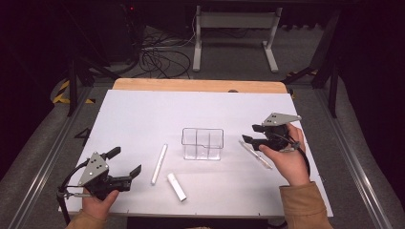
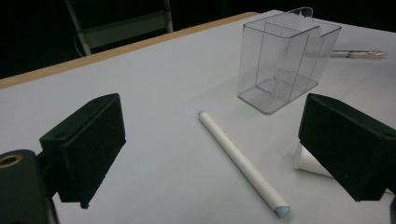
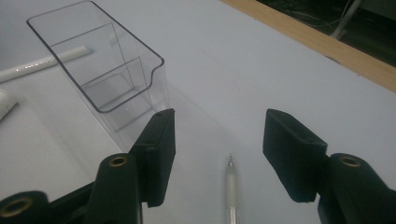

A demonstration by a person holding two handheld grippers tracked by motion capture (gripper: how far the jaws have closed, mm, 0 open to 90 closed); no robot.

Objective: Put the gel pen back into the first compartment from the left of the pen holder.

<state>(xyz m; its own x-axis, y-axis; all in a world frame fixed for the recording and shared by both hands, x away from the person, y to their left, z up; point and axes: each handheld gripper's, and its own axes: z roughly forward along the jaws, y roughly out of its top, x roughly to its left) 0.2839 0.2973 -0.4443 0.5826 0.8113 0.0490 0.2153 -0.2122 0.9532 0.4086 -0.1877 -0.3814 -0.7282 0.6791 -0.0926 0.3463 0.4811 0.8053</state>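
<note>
A clear plastic holder (image 1: 203, 143) (image 2: 285, 58) (image 3: 102, 70) with inner dividers stands upright in the middle of the white table. A long white pen (image 1: 159, 163) (image 2: 240, 161) (image 3: 42, 63) lies to its left, with a short white marker (image 1: 176, 186) (image 2: 308, 161) nearer the front edge. To the holder's right lies a clear silvery pen (image 1: 256, 155) (image 3: 232, 186) (image 2: 359, 54). My left gripper (image 1: 125, 161) (image 2: 215, 140) is open and empty, its jaws pointing toward the white pen. My right gripper (image 1: 250, 134) (image 3: 217, 149) is open, its jaws hovering on either side of the silvery pen's tip.
The white tabletop (image 1: 143, 114) ends in a wooden strip (image 1: 200, 85) at the far side. Beyond it are a white frame stand (image 1: 234, 28) and loose cables (image 1: 162, 59) on the floor. Metal rails (image 1: 43, 162) run along both sides of the table.
</note>
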